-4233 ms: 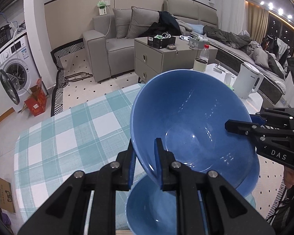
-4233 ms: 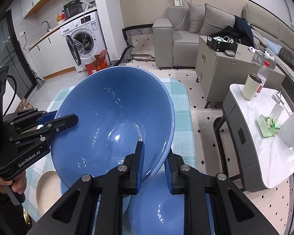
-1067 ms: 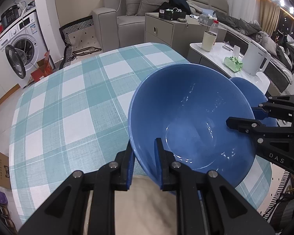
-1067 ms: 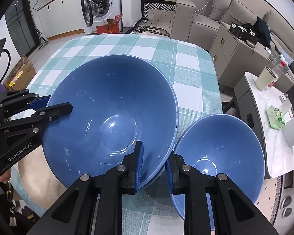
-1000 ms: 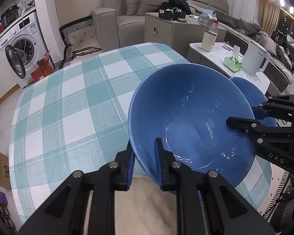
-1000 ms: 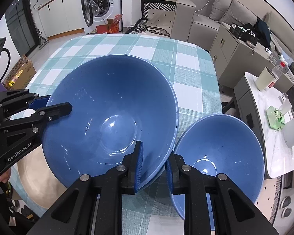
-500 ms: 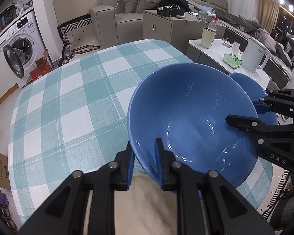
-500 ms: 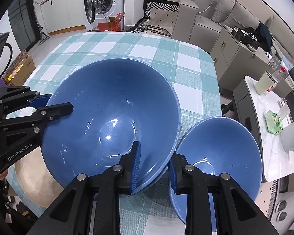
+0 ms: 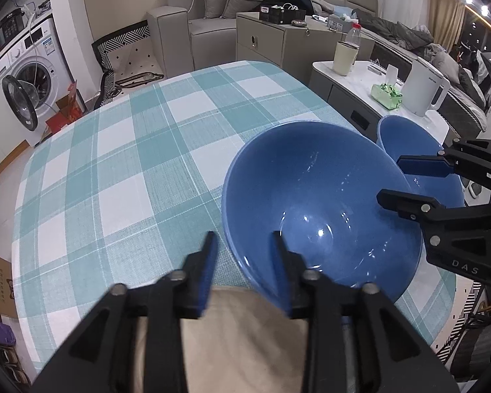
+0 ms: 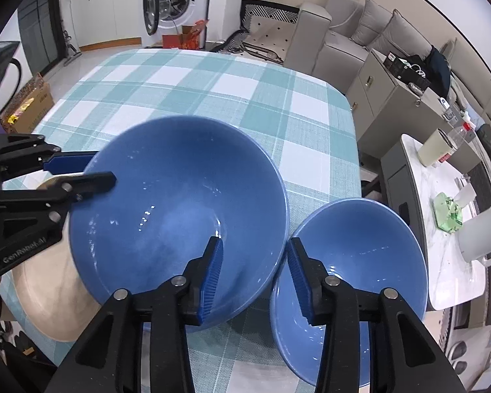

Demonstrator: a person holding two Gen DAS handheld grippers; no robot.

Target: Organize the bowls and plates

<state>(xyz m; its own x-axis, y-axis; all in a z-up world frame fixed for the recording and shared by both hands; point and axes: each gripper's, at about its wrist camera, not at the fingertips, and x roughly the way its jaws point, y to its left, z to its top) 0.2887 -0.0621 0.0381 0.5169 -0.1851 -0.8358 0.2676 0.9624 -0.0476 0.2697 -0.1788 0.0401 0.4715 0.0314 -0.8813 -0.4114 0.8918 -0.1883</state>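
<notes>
Looked down steeply from just above the near edge of the checked table, the left wrist view, along its own fingers toward the far edge and the sofa beyond. Sat very close to the large blue bowl. Caught the right gripper at its right border.

Faced the same way from further right, the right wrist view, equally steep and close, with the washing machine beyond the far left corner. Shared the large bowl, the small blue bowl, the beige plate and the tabletop; showed the left gripper at its left border.
</notes>
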